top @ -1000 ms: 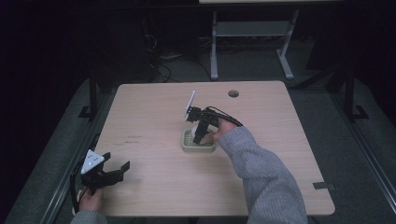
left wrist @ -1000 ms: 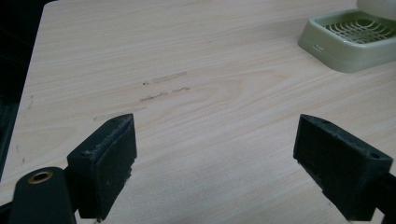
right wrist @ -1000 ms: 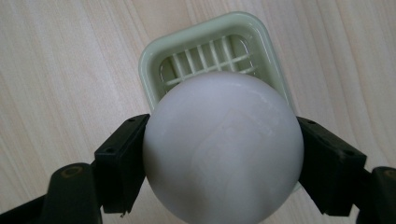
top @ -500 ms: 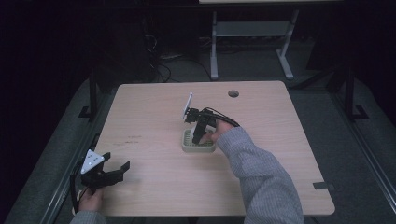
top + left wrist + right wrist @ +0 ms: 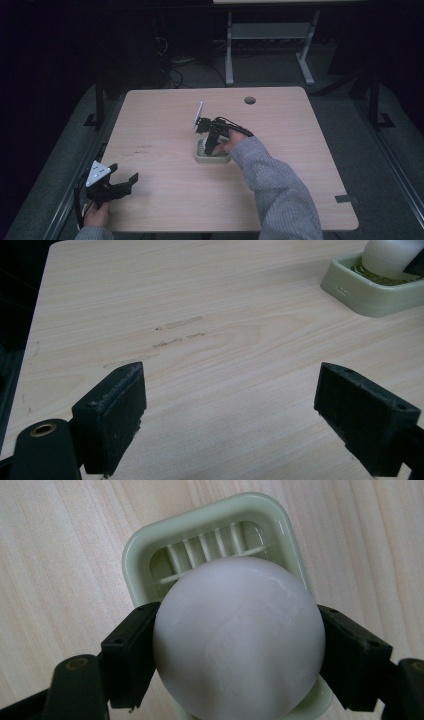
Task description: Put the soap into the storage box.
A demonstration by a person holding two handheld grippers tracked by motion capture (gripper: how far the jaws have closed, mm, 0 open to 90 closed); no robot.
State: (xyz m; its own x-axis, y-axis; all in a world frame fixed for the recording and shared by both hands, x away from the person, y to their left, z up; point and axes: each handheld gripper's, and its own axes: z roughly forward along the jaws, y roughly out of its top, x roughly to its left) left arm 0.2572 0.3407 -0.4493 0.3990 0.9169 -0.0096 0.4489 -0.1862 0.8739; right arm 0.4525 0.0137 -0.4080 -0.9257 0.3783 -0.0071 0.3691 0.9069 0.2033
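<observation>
One white egg [image 5: 237,637] sits clamped between the right gripper [image 5: 240,655] jaws, directly over one pale green slotted egg slicer [image 5: 150,545] mid-table [image 5: 150,115]. The left gripper [image 5: 230,410], well apart at the near-left edge, gapes wide, holding nothing.

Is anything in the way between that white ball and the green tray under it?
Nothing visible. The right gripper clamps the white ball directly over the slatted green tray, whose ribs at the far end lie bare.

Tabletop [image 5: 210,315]: pale wood-grain laminate, matt, few scuffs. Tray [image 5: 150,545]: glossy pale-green plastic, ribbed floor. Ball [image 5: 237,635]: smooth white, satin sheen. Right gripper [image 5: 237,652] pads: matt black, slightly rough.
</observation>
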